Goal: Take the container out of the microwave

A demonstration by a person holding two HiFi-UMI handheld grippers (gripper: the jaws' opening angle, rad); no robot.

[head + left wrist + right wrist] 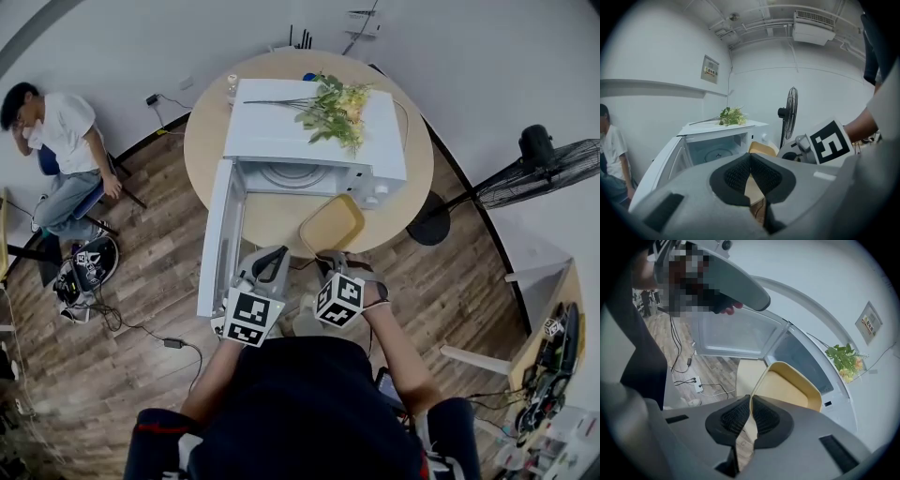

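Container is out, clear of the microwave and held over the table, with the right gripper pinching its rim tight. The left gripper is closed on nothing. Setting the container down looks like all that's left.

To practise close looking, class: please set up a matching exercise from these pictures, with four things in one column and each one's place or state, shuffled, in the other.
Column one
1. yellow container
2. microwave door
3. bunch of flowers
4. pedestal fan

Column two
A. lying on top of the microwave
B. standing on the floor beside the round table
C. swung open
D. gripped by its rim in the right gripper

Pairs: 1-D, 2-C, 3-A, 4-B
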